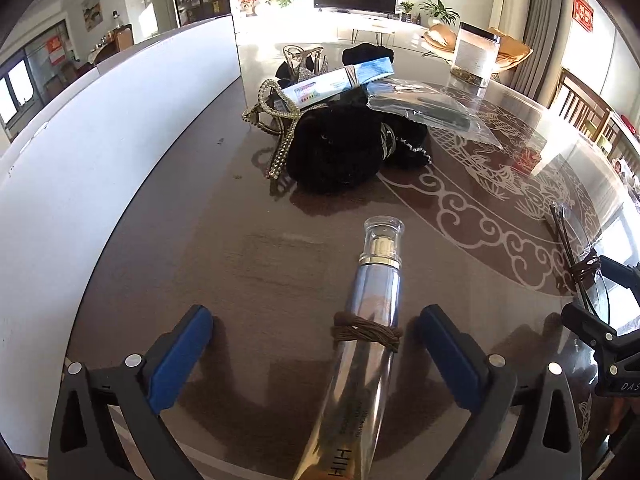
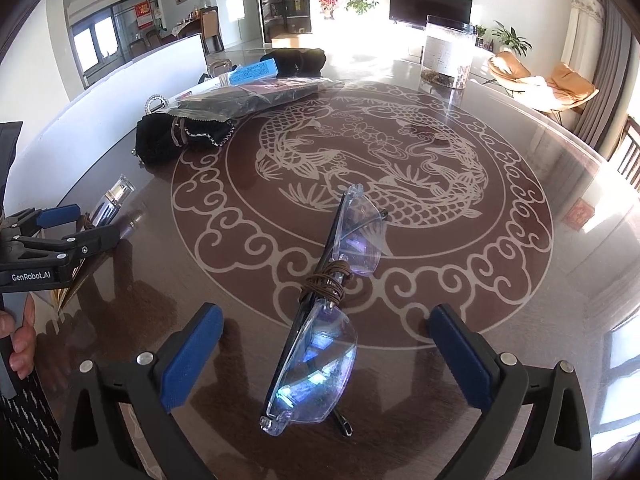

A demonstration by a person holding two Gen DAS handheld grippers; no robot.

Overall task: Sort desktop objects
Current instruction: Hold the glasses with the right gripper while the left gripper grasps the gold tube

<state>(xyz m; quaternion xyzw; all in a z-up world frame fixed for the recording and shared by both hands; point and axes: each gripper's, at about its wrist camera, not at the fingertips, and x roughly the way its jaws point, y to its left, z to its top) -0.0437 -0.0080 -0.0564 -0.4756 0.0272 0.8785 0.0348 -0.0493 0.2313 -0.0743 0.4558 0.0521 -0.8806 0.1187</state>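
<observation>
a round brown desk (image 2: 460, 240) with a pale fish-and-cloud pattern carries folded glasses (image 2: 320, 320) bound with brown cord, a silver pump bottle (image 1: 360, 340), black velvet pouches (image 1: 340, 152), a plastic bag (image 1: 424, 108) and a clear jar (image 2: 446, 56).

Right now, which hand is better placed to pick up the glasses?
Right. The glasses lie between the right gripper's open fingers, while the left gripper straddles the bottle.
</observation>
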